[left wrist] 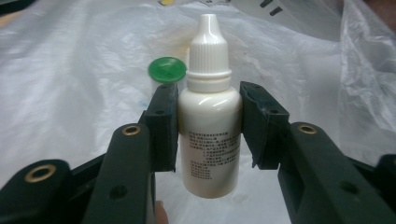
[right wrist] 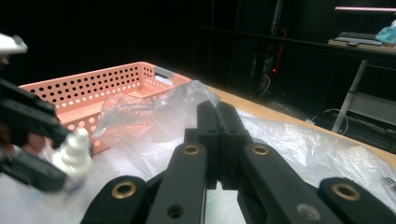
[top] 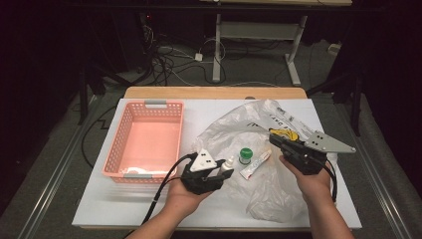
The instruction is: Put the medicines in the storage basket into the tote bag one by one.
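I have the bottle (left wrist: 208, 116) clamped in my left fingers (left wrist: 164, 116), above the bag (top: 278, 184); my right fingers (right wrist: 219, 135) are pressed together on the bag's edge. Next I judge it goes to the basket (top: 115, 149) at ten o'clock, then release.

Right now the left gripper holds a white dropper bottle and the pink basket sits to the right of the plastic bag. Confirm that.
Not quite. The left gripper does hold the white dropper bottle, but the pink basket sits to the left of the plastic bag, not the right. The high view shows it.
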`<state>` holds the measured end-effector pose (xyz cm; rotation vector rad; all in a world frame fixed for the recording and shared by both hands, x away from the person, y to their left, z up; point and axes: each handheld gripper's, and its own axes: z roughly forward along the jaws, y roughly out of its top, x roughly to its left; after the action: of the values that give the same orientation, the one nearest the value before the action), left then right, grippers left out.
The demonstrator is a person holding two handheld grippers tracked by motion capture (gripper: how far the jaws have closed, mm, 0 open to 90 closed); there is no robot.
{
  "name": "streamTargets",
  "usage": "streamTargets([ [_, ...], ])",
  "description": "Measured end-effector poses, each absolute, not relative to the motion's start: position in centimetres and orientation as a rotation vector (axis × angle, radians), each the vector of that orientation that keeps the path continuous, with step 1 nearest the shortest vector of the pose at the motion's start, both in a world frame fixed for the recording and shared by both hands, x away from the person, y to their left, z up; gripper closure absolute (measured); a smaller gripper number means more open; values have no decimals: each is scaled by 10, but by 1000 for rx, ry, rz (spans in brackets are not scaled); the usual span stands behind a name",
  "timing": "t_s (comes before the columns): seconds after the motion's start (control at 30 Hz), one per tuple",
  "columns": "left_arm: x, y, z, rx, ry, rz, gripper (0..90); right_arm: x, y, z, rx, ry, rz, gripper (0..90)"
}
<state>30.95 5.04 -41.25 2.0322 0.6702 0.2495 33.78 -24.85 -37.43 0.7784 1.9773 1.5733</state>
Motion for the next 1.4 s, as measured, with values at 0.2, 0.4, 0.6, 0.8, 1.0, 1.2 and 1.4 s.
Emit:
streamTargets([
  [0.2,323,20,-428,2032,657,242,582,337,-249,-373,783,1974,1581,900],
  [0.4,338,-6,-443,2030,656,240,581,337,-250,-373,783,1973,1584,900],
  [0.6,350,-32,-451,2025,644,240,581,338,-252,-372,782,1965,1591,900],
  [0.8,360,-55,-454,2011,637,248,580,337,-254,-371,787,1955,1600,900],
  [1.0,366,-71,-462,2023,634,244,579,337,-255,-370,786,1950,1606,900],
  [1.2,367,-75,-473,2060,631,241,572,337,-256,-371,787,1953,1602,900],
  [1.4,364,-69,-471,2034,637,220,462,337,-256,-371,781,1957,1599,900],
])
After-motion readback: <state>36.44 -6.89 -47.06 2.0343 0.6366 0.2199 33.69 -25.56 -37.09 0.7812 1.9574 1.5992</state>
